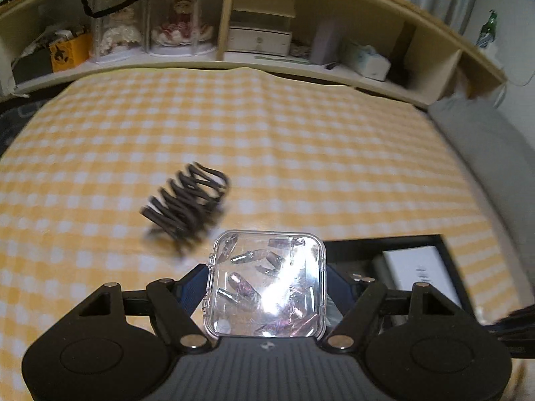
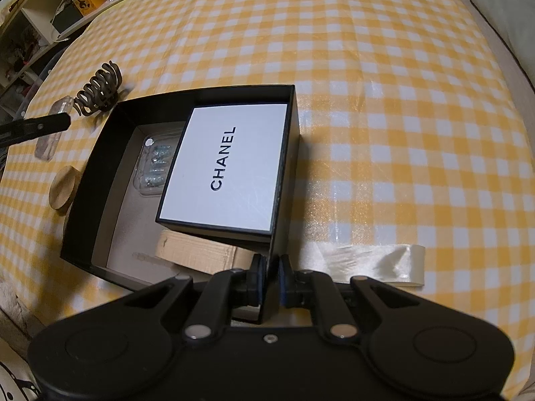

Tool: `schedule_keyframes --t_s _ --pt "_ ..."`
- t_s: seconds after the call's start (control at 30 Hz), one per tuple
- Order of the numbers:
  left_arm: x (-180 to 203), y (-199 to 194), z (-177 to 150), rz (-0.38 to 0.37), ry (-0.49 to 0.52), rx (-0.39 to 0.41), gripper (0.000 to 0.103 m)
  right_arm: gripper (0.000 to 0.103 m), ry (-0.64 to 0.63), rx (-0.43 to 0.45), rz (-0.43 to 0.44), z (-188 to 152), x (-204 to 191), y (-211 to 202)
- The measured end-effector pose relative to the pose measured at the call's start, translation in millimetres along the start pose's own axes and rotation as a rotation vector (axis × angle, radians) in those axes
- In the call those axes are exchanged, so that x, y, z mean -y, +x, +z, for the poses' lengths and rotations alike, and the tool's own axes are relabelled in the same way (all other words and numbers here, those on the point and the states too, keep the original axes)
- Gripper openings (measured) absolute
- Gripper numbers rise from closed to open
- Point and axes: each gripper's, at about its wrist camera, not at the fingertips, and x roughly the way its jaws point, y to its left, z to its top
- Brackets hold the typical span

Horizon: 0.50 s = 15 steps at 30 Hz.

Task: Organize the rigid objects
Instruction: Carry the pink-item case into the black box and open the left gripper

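Between the pads of the left gripper [image 1: 266,287] a clear case [image 1: 267,284] of small shiny pieces is pinched by its two side edges and held above the checked cloth [image 1: 301,133], just left of the black box [image 2: 284,153]. The case is nearly square, so no long axis can be told; its flat lid faces up toward the camera and its latch tab sits on the left edge. The right gripper [image 2: 270,280] is pressed together on the near right wall of the box, steadying it.

A slip is judged the main risk: the hold is on smooth plastic edges only, and a tilt could let the case drop or pop open. Room inside the box is tight, with a white CHANEL box [image 2: 227,170] lying tilted on a cardboard piece [image 2: 197,254] and another clear case [image 2: 153,163] at the far left, so a catch on the wall is possible. A hair claw [image 1: 187,207] and a wooden disc [image 2: 63,188] lie on the cloth left of the box and could be knocked.
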Motion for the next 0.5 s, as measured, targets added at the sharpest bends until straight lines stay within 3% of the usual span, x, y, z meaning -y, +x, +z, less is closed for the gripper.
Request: schedule_keyframes --t_s 0.5 --pt "59.0 -12.8 -38.9 -0.124 -0.149 -0.128 0.075 0.009 -0.002 0.0 -0.007 2.1 -3.4 2.2"
